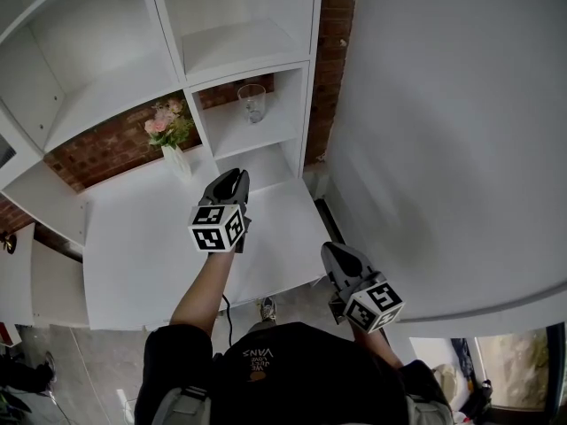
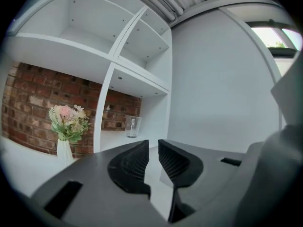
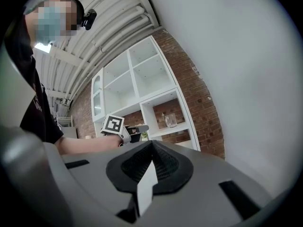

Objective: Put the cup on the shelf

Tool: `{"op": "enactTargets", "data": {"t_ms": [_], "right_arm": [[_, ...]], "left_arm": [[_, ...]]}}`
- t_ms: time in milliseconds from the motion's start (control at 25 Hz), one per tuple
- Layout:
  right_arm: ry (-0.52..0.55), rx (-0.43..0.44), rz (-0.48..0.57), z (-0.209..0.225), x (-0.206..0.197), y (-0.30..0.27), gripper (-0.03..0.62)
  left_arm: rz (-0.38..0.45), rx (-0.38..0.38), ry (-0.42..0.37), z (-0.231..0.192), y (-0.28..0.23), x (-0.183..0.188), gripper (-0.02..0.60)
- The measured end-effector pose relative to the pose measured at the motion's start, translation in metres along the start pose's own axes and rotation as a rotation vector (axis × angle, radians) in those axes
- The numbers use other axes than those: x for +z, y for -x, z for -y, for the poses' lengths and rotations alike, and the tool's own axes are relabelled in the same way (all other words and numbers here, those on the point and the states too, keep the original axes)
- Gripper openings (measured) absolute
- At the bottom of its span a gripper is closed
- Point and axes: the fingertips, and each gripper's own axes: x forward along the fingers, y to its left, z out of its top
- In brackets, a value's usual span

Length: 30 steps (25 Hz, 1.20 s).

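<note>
Clear glass cup (image 1: 252,103) stands upright on the lower cubby shelf of the white shelf unit (image 1: 257,47), w/ the brick wall (image 1: 106,144) behind it and nothing touching it. Only readable print is "VANS" on the person's black shirt (image 1: 266,370), upside down in the head view; smaller lines by it are too blurry to read. Left of the cup, past the cubby's divider, a white vase w/ pink flowers (image 1: 168,129) sits on the white counter (image 1: 142,237). Left gripper (image 1: 236,175) is held out over the counter, aimed toward the cup but well short of it, jaws a narrow gap apart, nothing between. Right gripper (image 1: 330,248) is lower, near the counter's edge, jaws closed tip to tip, empty.
</note>
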Motion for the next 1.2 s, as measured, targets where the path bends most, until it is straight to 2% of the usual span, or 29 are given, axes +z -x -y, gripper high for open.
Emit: {"op": "enactTargets", "data": {"t_ms": [240,440,680,1200], "right_arm": [[-0.013,0.009,-0.026,-0.005,-0.011,0.013,0.000],[0.009,0.003,-0.046,-0.003,-0.025,0.024,0.000],[0.025,-0.014,-0.058,-0.001,-0.037,0.037,0.000],[0.052,-0.058,-0.114,0.006,-0.071,0.061,0.000]], "left_arm": [[0.012,-0.060,-0.048,0.036,0.046,-0.020,0.040],[-0.008,-0.046,-0.064,0.054,0.080,-0.041,0.024],[-0.039,-0.041,-0.040,0.075,0.115,-0.070,0.018],[-0.135,-0.051,-0.093,0.103,0.174,-0.109,0.009]]}}
